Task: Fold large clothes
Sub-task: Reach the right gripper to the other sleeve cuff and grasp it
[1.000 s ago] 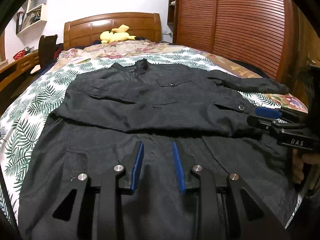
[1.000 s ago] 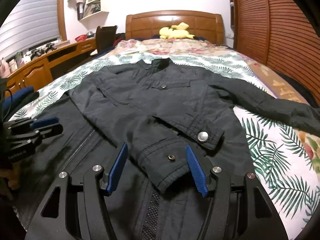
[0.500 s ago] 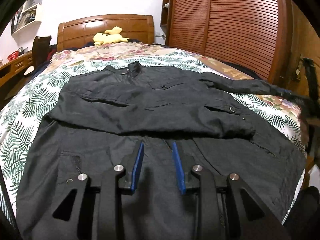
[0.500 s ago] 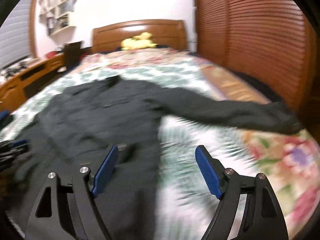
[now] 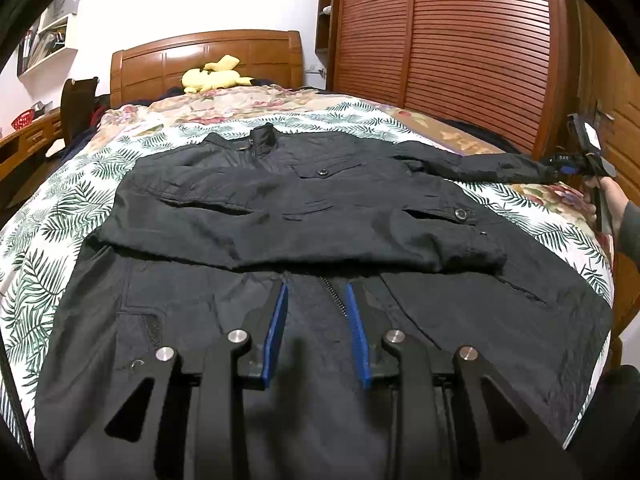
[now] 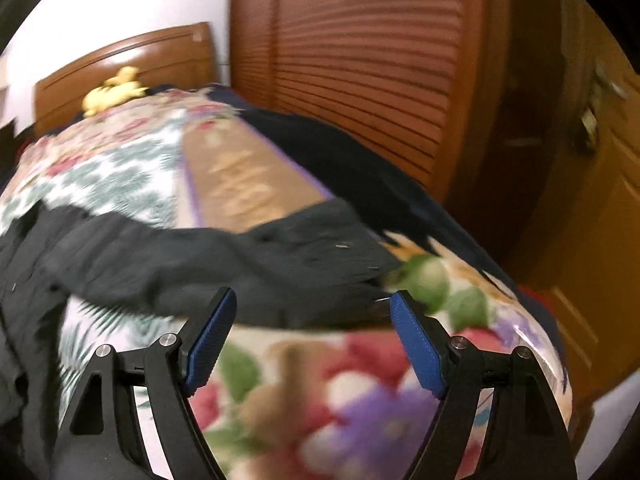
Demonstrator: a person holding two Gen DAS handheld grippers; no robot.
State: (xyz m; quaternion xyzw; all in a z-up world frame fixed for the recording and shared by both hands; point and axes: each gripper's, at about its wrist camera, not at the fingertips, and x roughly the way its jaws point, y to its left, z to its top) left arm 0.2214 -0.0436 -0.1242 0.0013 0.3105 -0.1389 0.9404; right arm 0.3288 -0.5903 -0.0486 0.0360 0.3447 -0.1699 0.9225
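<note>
Two dark garments cover a bed (image 5: 48, 216) with a leaf-and-flower spread, laid flat so they can be folded in place. Nearest the camera lies a larger zipped coat (image 5: 500, 320); on top of it, farther up the bed, a jacket (image 5: 280, 208) is spread face up with its collar toward the headboard (image 5: 208, 52), where a yellow plush toy (image 5: 212, 78) sits. One sleeve (image 5: 472, 166) runs out to the bed's right edge, apparently the part to be folded in first. At its cuff (image 6: 320, 276) the right gripper (image 6: 312, 338) is held with its blue pads spread wide, one to each side of the fabric and nothing yet pinched; motion blur hides whether they touch the cloth. Over the coat's zip, at the near edge, the left gripper (image 5: 316, 332) hovers with its pads only slightly parted and empty, probably waiting to steady the pile.
</note>
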